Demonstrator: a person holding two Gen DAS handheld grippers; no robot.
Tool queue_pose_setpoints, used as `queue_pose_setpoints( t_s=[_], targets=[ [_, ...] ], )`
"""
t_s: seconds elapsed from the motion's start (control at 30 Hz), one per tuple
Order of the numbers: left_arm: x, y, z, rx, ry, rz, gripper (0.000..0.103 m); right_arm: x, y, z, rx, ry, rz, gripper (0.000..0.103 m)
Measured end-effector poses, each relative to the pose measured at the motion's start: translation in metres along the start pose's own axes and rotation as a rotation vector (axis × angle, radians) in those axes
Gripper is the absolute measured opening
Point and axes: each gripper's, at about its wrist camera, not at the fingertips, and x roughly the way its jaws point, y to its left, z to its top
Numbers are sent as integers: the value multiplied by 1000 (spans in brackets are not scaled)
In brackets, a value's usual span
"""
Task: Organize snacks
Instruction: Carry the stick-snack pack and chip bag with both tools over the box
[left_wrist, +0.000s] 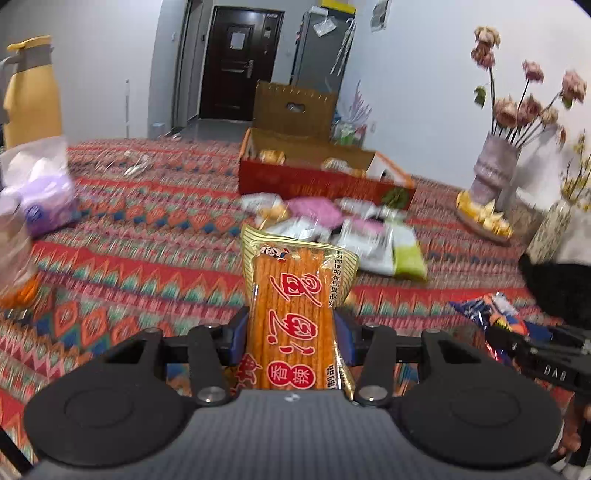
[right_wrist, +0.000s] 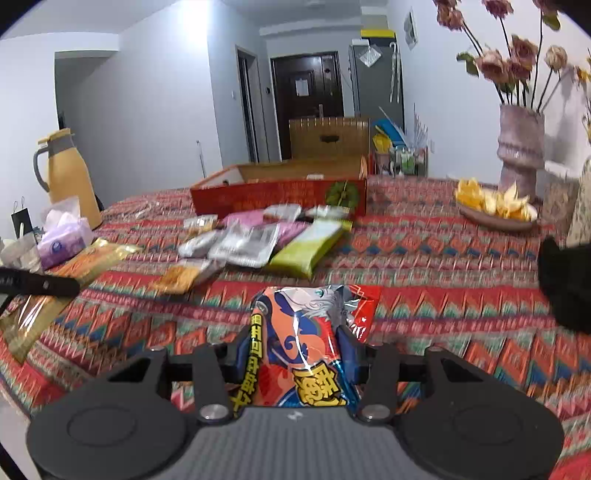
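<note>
In left gripper (left_wrist: 291, 332), stick-snack pack (left_wrist: 295, 295) points forward.

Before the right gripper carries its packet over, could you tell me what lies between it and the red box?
In the right wrist view, a pile of loose snack packets lies on the patterned cloth between the right gripper and the red box.

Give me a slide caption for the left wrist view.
Left gripper clamps an orange spicy-stick packet above the patterned tablecloth, facing the red box.
</note>
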Motion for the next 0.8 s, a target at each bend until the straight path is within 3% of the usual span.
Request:
queue_pose_setpoints(
  t_s=[0.2,0.4,0.5,0.6,0.8],
  targets=[
    [43,-4,71,7,-60,-30,47,28,-18,60,-51,-73,14,46],
    [133,-8,159,16,-52,-42,47,98,-44,150,-53,-97,80,46],
    [195,-10,203,-29,-2,-22,47,156,-58,198,-34,-36,109,46],
    [258,-17,234,-34,60,17,47,220,-61,232,-82,27,39,46],
    [348,-27,259,-24,106,79,48,325,-55,246,-165,190,-82,46]
  ],
)
